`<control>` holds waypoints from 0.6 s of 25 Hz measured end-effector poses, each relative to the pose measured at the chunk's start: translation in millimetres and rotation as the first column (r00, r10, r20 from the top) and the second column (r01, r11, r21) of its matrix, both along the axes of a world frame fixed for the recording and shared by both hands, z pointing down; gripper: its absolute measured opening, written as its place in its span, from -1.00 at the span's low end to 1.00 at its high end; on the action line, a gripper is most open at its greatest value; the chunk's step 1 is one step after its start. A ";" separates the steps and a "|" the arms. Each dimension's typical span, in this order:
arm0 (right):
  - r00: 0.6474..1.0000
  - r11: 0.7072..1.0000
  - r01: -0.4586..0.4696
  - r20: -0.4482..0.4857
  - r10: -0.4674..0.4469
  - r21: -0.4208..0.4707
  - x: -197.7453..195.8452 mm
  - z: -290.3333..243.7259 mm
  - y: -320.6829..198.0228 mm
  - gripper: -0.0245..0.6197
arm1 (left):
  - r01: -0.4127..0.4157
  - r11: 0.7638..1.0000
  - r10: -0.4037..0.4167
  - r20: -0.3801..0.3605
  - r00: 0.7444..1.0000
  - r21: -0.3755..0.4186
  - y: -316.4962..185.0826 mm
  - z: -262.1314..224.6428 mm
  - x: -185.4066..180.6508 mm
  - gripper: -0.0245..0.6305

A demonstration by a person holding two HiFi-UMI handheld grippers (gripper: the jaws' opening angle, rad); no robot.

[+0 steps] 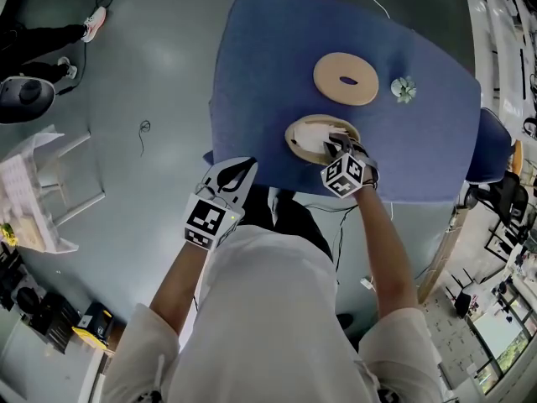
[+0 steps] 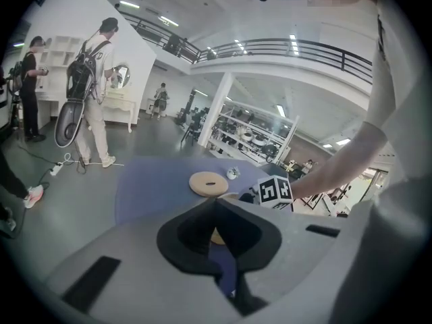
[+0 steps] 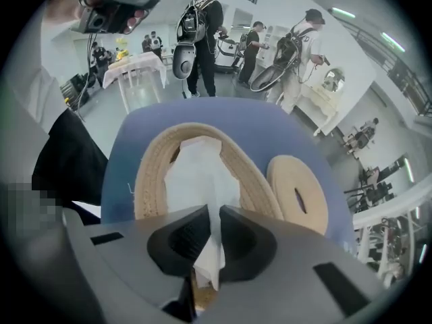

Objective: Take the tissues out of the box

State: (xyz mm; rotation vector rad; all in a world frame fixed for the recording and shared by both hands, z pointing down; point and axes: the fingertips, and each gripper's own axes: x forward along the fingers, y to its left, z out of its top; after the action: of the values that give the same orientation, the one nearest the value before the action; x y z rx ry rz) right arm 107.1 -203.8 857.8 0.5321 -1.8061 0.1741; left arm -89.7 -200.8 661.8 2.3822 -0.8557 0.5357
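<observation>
A round wooden tissue box (image 1: 295,131) stands without its lid near the front of the blue table (image 1: 268,49), white tissue (image 1: 312,143) showing inside. My right gripper (image 1: 336,145) reaches into it. In the right gripper view the jaws (image 3: 210,214) are shut on a pinched fold of tissue (image 3: 202,174) that rises from the box rim (image 3: 152,174). The box's lid (image 1: 346,78), a flat wooden disc with an oval slot, lies behind the box. My left gripper (image 1: 237,173) hangs at the table's front left edge, jaws together, holding nothing (image 2: 217,204).
A small pale green crumpled piece (image 1: 404,89) lies right of the lid. A blue chair (image 1: 493,145) stands at the table's right. On the floor at left are a white rack (image 1: 42,191) and a cable loop (image 1: 144,128). People stand beyond the table (image 3: 202,25).
</observation>
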 end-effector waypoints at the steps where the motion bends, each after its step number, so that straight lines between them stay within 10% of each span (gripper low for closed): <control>1: 1.000 1.000 0.000 0.005 0.000 0.004 -1.8 -2.0 0.6 -0.78 | 0.000 1.000 0.000 0.000 1.000 0.000 0.4 0.3 -1.9 -0.90; 15: 0.941 0.962 -0.265 0.237 0.242 0.068 10.6 -78.7 -12.1 -0.80 | -0.029 0.999 0.029 -0.008 1.000 0.035 3.1 -15.3 -2.1 -0.90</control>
State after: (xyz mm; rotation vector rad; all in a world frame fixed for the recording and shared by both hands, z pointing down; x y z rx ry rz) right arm 117.6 -215.9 779.1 0.8459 -1.9707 0.3348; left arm -91.8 -197.7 646.5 2.4299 -0.8342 0.5257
